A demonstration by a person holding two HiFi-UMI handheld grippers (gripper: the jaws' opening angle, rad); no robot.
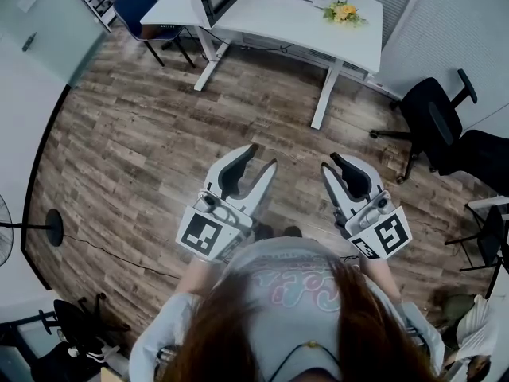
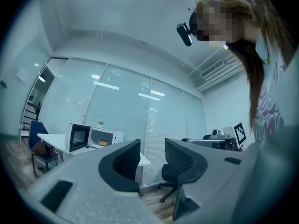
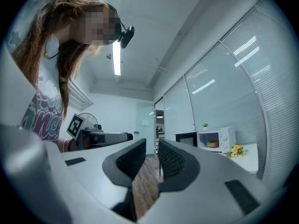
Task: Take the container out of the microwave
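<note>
Grippers: both are held out side by side in front of the person, nearly level and well short of anything to grasp.
Left gripper: its jaws stand a narrow gap apart with nothing between them, only the room beyond.
Right gripper: just beside the left one, also parted narrowly and empty.
Floor: bare wood planks stretch ahead of both sets of jaws as far as the desk.
Office chair: black, ahead and well off to the right gripper's outer side.
Desk: white, far ahead of both grippers, with a small bunch of flowers near the microwave.
Microwave: on the desk, far ahead, its door swung open. It sits left of where the left gripper points and right of where the right gripper points.
Container: a small tan bowl inside the open cavity, untouched and well apart from both grippers.
Stage: approach, by my reading; no reach has begun.
Risk, jaw width: the gaps look too narrow for the bowl's rim, so closing in like this would likely push it deeper.
Risk, door: the open door juts toward the left gripper's side and could be clipped on the way in.
Risk, flowers: a wide swing by the right gripper could knock them.
</note>
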